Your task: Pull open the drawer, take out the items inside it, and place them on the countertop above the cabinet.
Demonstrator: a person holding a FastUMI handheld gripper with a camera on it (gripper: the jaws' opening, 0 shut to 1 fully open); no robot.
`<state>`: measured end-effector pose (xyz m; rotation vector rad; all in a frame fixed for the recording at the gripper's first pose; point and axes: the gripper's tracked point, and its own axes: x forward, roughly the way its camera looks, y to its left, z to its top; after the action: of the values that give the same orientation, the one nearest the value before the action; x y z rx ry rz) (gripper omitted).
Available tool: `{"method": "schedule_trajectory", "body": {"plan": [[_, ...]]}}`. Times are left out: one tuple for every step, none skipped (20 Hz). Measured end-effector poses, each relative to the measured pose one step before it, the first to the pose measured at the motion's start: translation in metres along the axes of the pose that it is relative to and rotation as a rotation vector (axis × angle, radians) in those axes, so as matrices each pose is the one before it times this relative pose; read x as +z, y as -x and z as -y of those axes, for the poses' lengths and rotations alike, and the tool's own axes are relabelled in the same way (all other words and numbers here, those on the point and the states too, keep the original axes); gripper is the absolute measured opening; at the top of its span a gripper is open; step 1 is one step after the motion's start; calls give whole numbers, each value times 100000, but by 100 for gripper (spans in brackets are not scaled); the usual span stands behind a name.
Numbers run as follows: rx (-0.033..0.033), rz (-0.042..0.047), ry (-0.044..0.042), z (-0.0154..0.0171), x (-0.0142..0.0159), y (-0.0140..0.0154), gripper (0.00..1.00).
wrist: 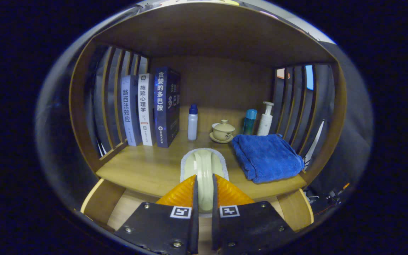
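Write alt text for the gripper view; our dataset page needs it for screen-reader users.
The tool is shut on a pale brush handle, holding it over the wooden countertop. Beyond stand three books, a small bottle, a lidded cup, two more bottles, and a folded blue towel.

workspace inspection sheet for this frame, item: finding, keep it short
Surface: wooden countertop under a shelf roof, slatted sides.
Job's things: pale brush-like item with a white fringed base, held over the countertop's front edge; open drawer below.
Clutter: three books, small bottle, lidded cup on saucer, teal bottle, pump bottle, folded blue towel.
Gripper: gripper shut on the item's handle.
Cables: wires beside the cabinet.
Surroundings: dark booth wall.
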<state>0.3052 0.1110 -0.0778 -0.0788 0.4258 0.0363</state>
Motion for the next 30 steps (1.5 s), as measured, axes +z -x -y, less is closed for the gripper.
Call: {"method": "schedule_trajectory", "body": {"plan": [[294, -570, 760, -10, -194, -750, 15], [22, -449, 1017, -10, -257, -376, 15], [-616, 807, 532, 209, 138, -205, 15], [121, 1135, 12, -102, 148, -188, 15], [-309, 567, -57, 26, 104, -98, 15], [-203, 103, -498, 99, -22, -96, 15], [-859, 639, -788, 145, 177, -217, 15], [-709, -386, -54, 146, -239, -70, 16], [-187, -251, 15, -57, 4, -51, 18], [508, 794, -181, -207, 192, -119, 18], [685, 599, 154, -167, 167, -46, 18], [403, 1035, -532, 4, 237, -121, 18], [320, 809, -755, -46, 241, -85, 24], [123, 674, -930, -59, 178, -109, 24], [683, 491, -866, -191, 240, -62, 24], [991, 160, -585, -233, -128, 217, 24], [-1376, 1240, 406, 269, 162, 557, 24], [-1162, 910, 487, 196, 156, -235, 29], [-196, 1358, 289, -1, 164, 232, 34], [-144, 1492, 279, -59, 231, 561, 39], [553, 1808, 278, -165, 253, 496, 45], [-820, 1923, 626, 167, 119, 489, 50], [127, 1686, 272, 42, 40, 568, 55], [-29, 2371, 18, -58, -66, 499, 60], [462, 2580, -419, -83, -18, 407, 68], [1654, 3042, -1038, -386, -91, 423, 76], [1149, 2595, -890, -206, 64, 380, 85], [243, 1923, -286, 110, -117, 427, 84], [124, 1075, -303, 128, -5, 272, 84], [792, 172, -1107, -121, 19, 55, 84]]}}
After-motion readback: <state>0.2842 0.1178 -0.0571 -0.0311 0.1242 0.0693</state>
